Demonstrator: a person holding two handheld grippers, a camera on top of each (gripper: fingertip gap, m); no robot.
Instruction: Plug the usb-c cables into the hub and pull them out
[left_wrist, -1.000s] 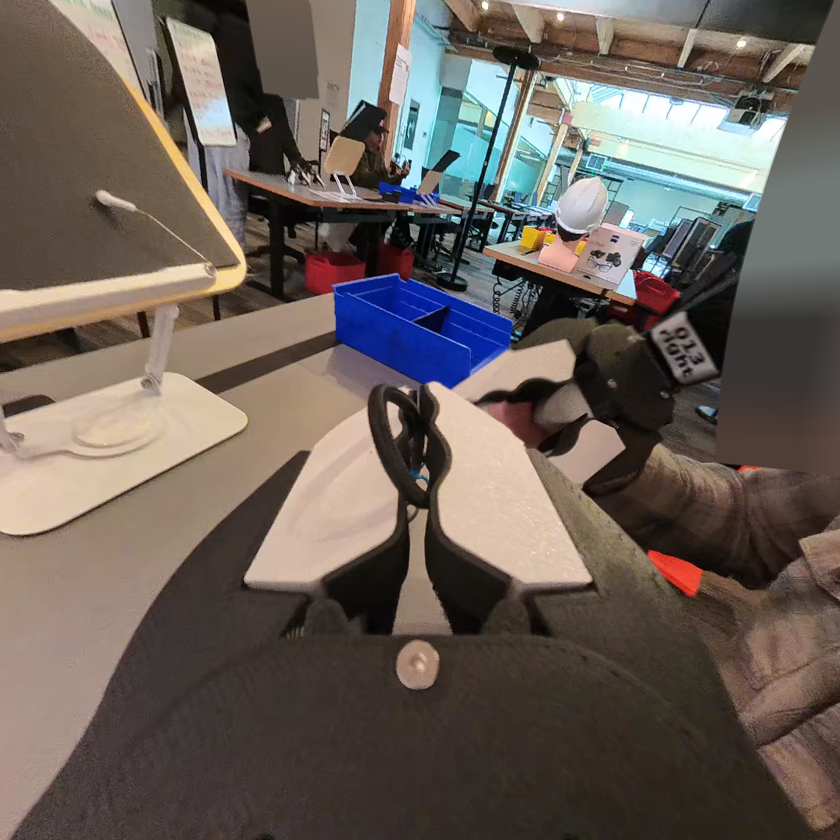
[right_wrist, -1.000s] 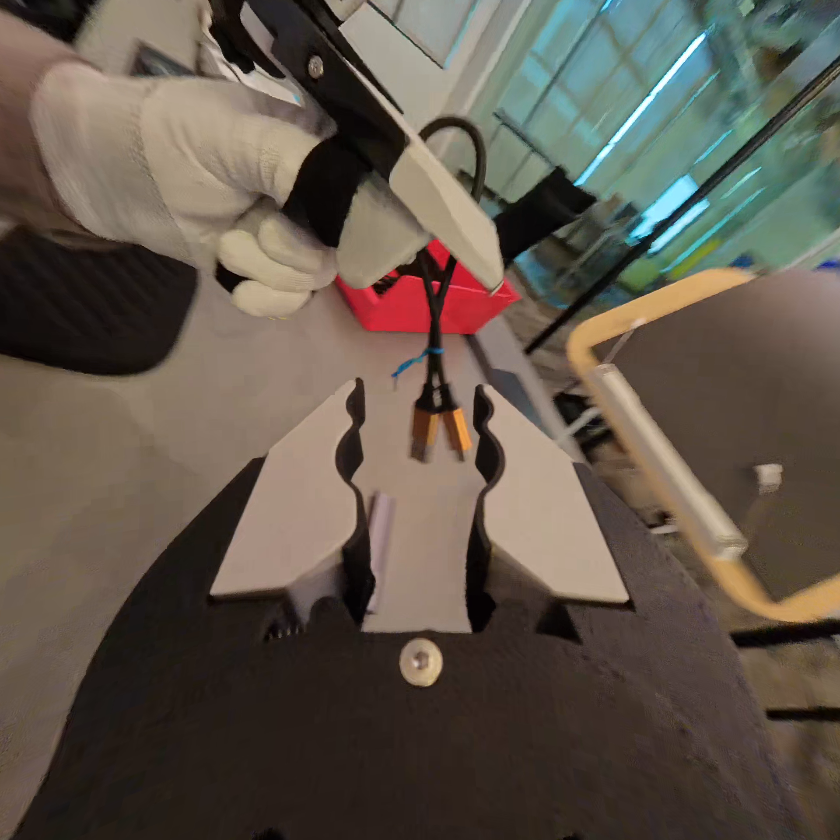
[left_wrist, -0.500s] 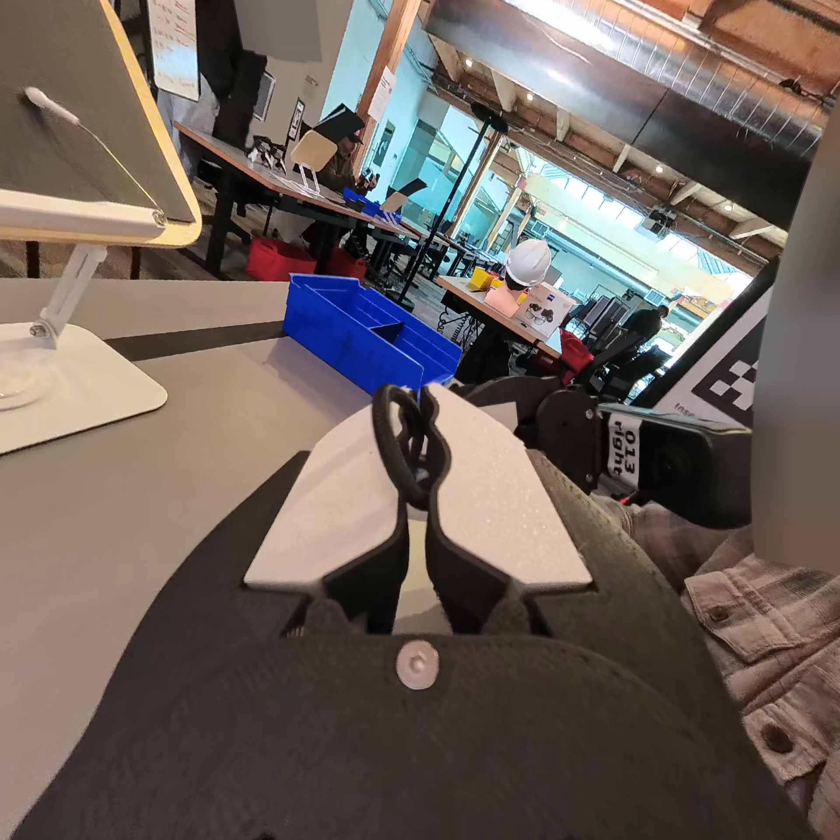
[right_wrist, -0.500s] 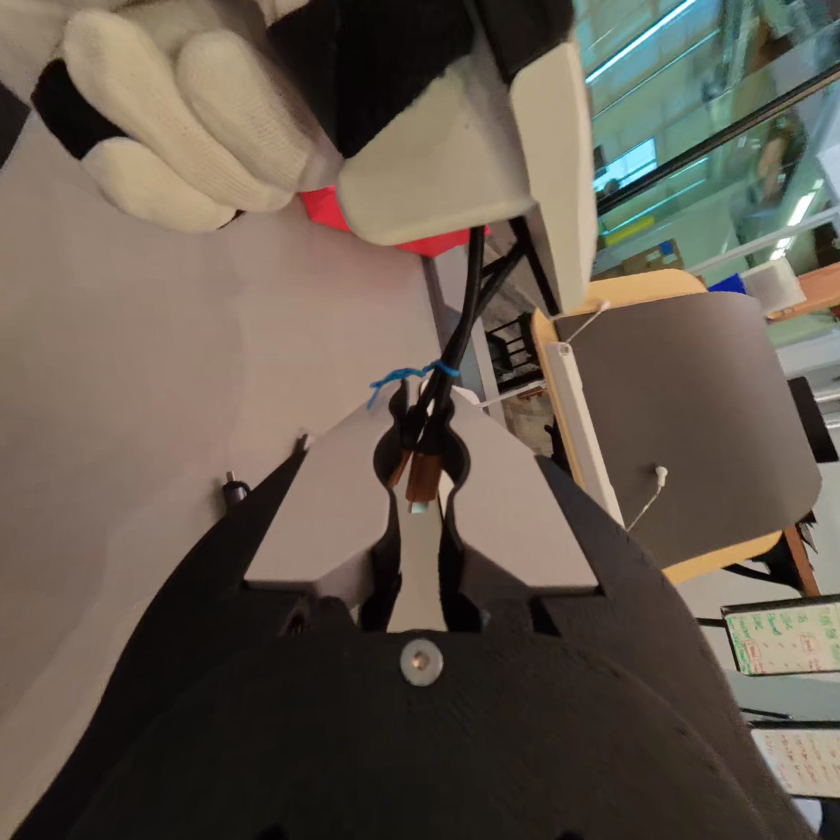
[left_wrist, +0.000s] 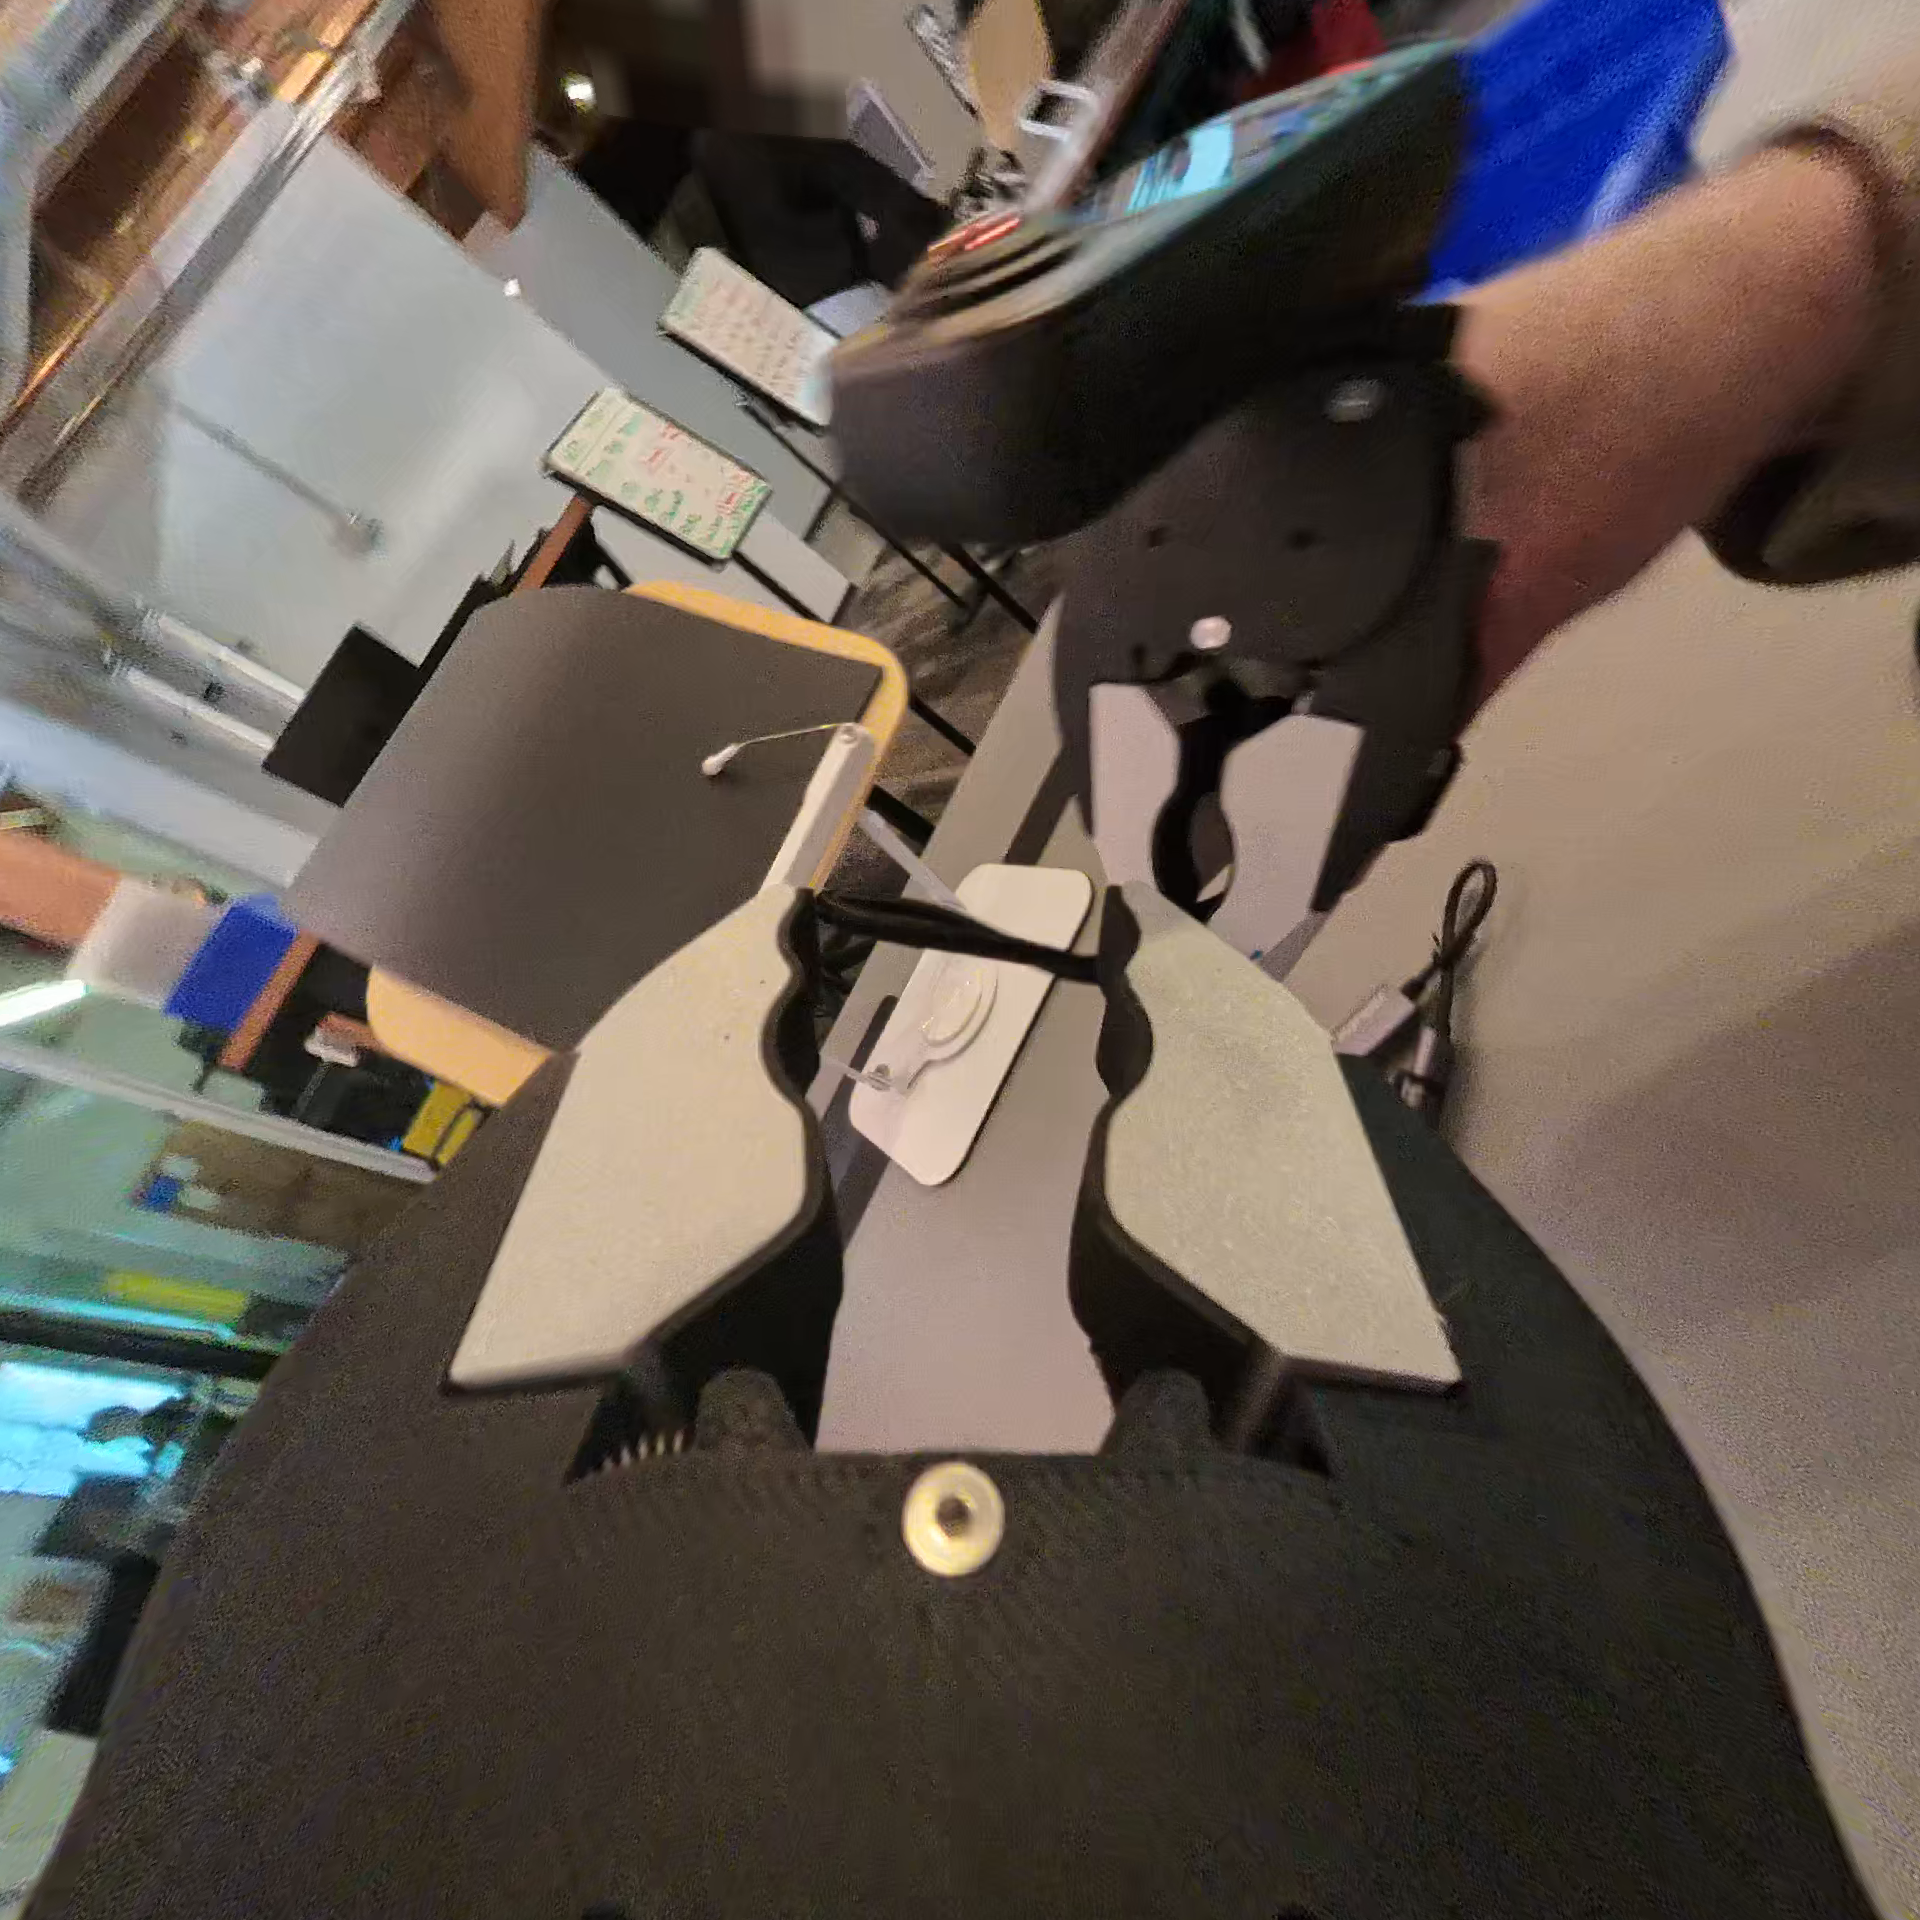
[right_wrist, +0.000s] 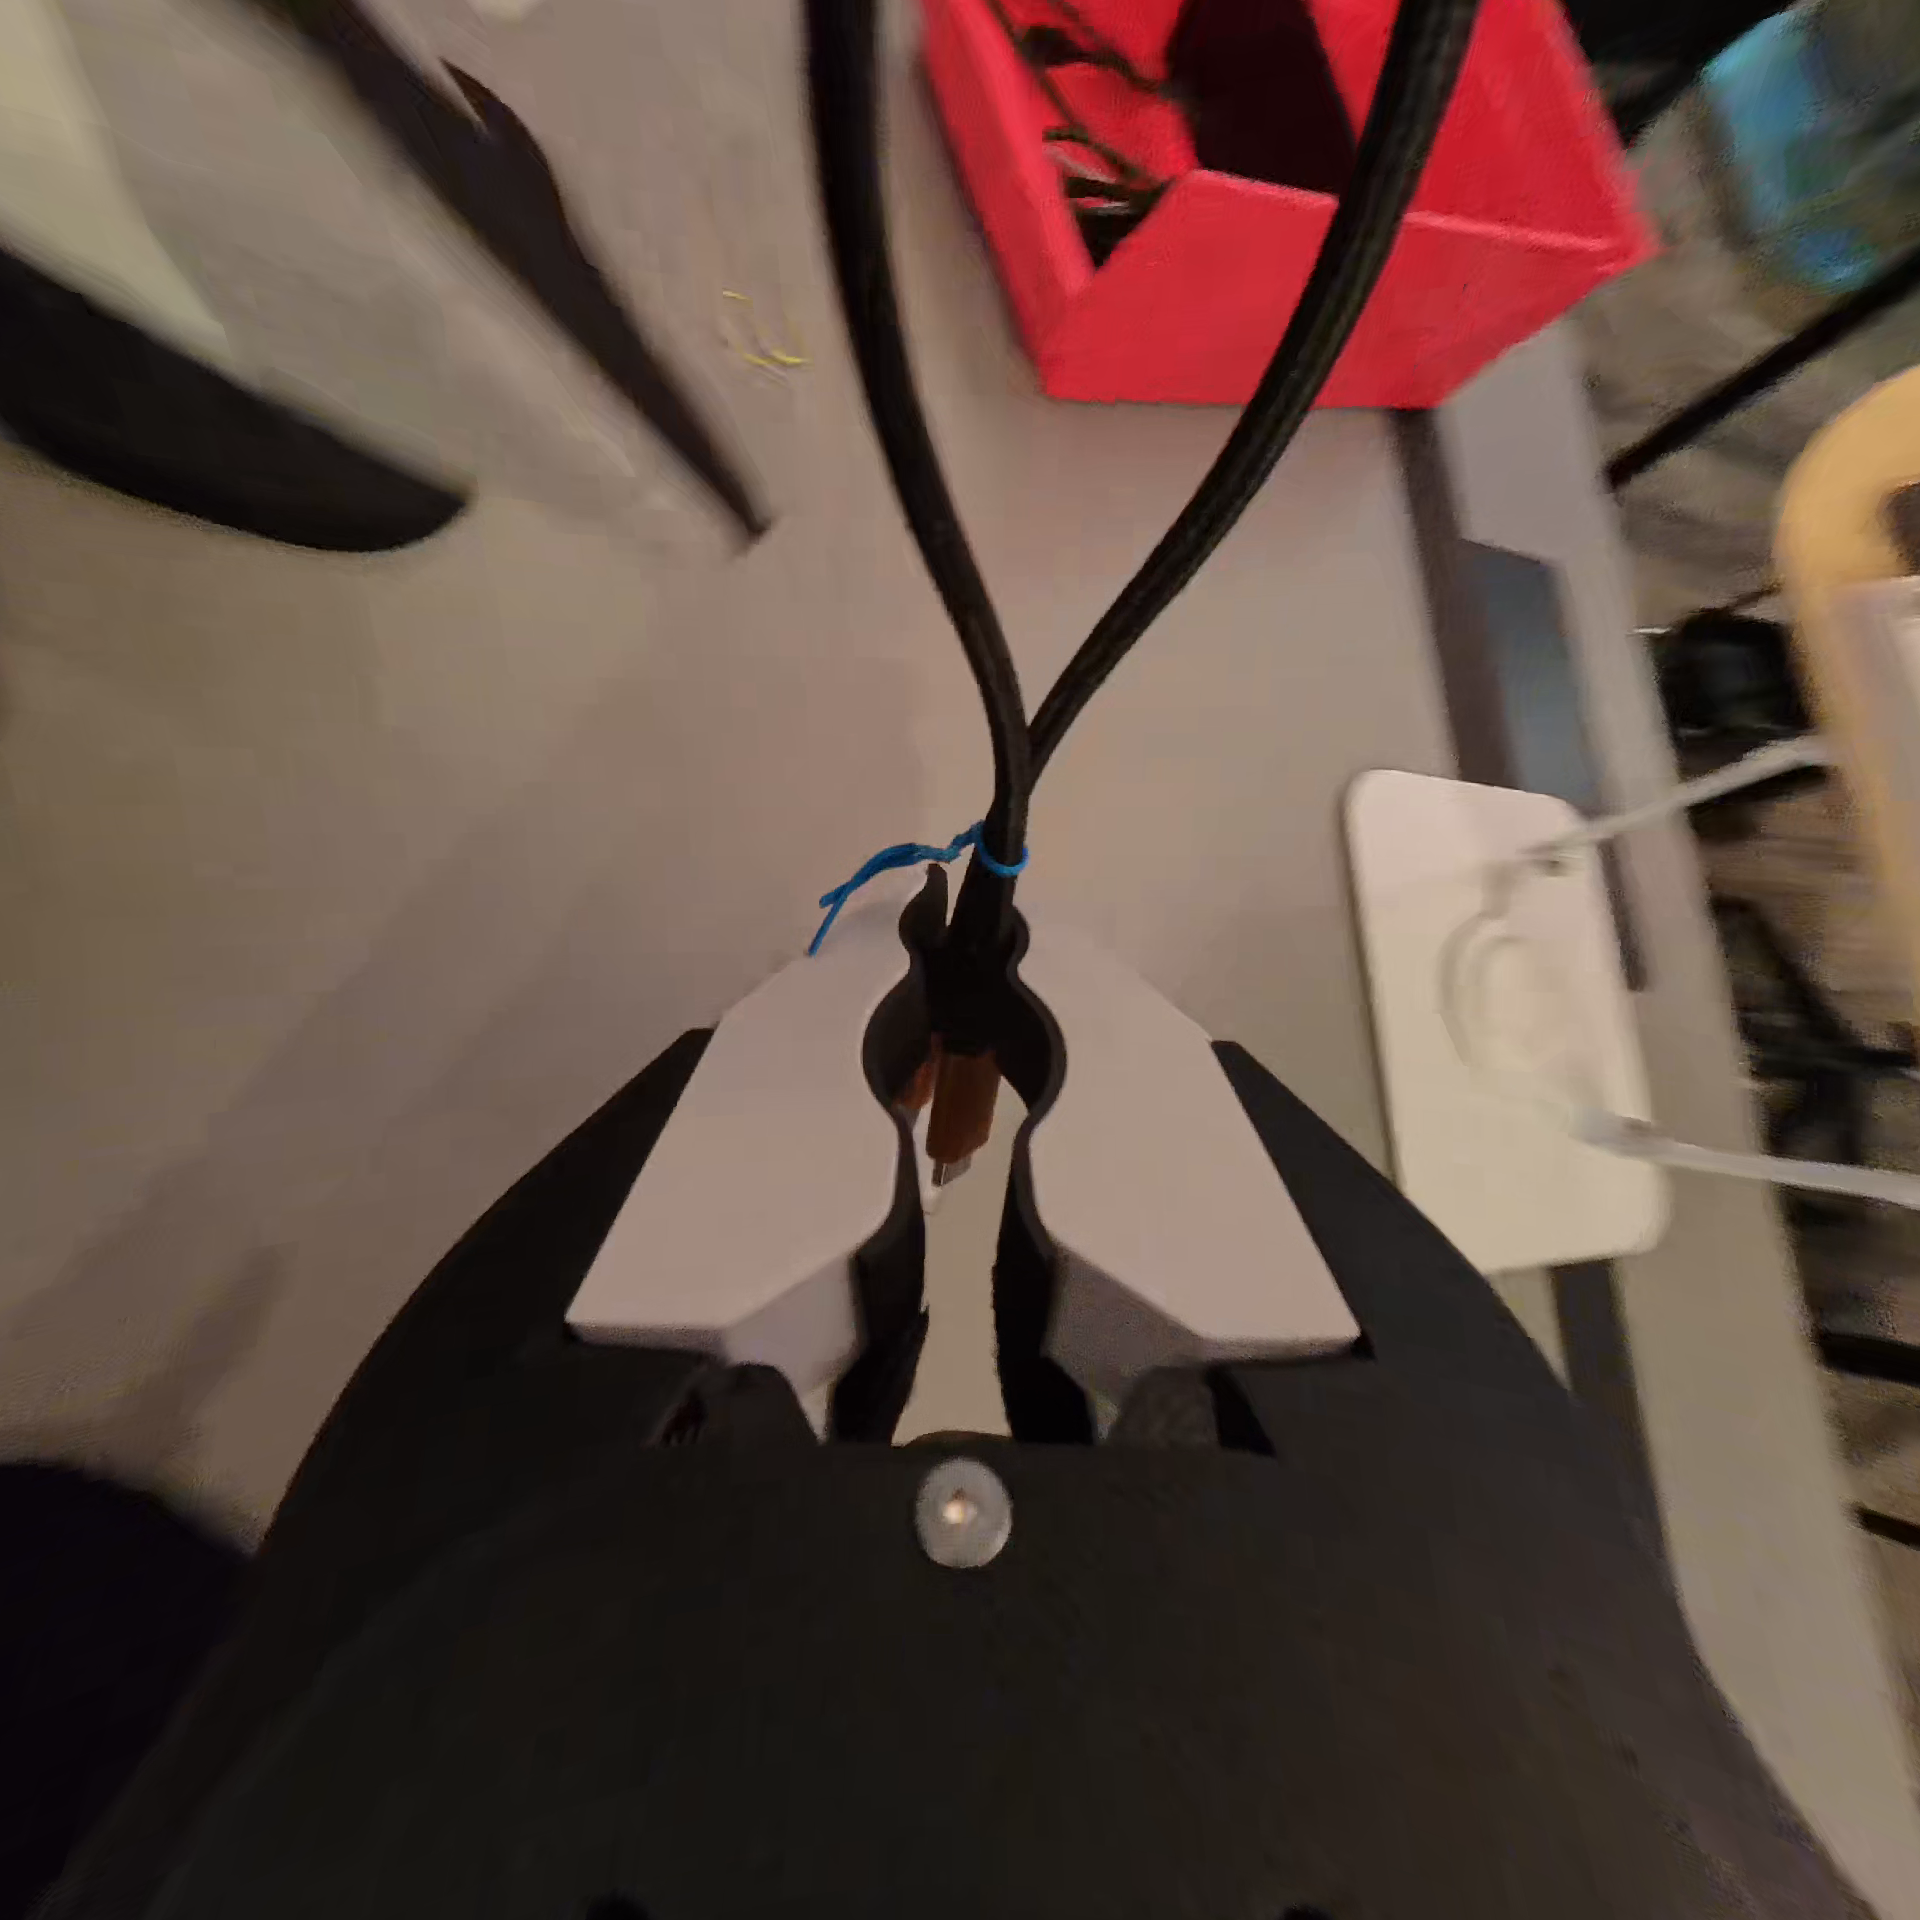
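Since half a second ago your left gripper (left_wrist: 951, 940) has spread its jaws and let go of the black cable (left_wrist: 940, 935), which is now stretching loosely across the gap between the fingertips. Your right gripper (right_wrist: 971, 935) is staying pressed together, pinching the cable (right_wrist: 982, 790) just behind its plugs.

Two copper-coloured plugs (right_wrist: 951, 1117) are sitting side by side in the rounded notch between the right fingers, metal tips pointing back toward the camera. Two braided black strands are rising from them, and one thin blue tie (right_wrist: 904, 862) is binding them just beyond the fingertips. All four finger faces are looking pale grey and grainy, with wavy black inner edges.

Below, the grey bench (right_wrist: 468, 779) is lying smooth and mostly bare under the right gripper, giving you room toward its left side. One red bin (right_wrist: 1299, 312) is standing at the far edge. One white stand base (right_wrist: 1496, 1195), flat with rounded corners, is sitting by the right edge, a dark seam running past it.

From the left wrist view the right gripper (left_wrist: 1205, 883) is hanging just ahead, with the stand's dark, tan-rimmed panel (left_wrist: 582, 790) off the bench edge to the left. What is probably the hub, one small silvery block (left_wrist: 1371, 1023), is lying on the bench to the right beside another coiled black cable (left_wrist: 1455, 935).
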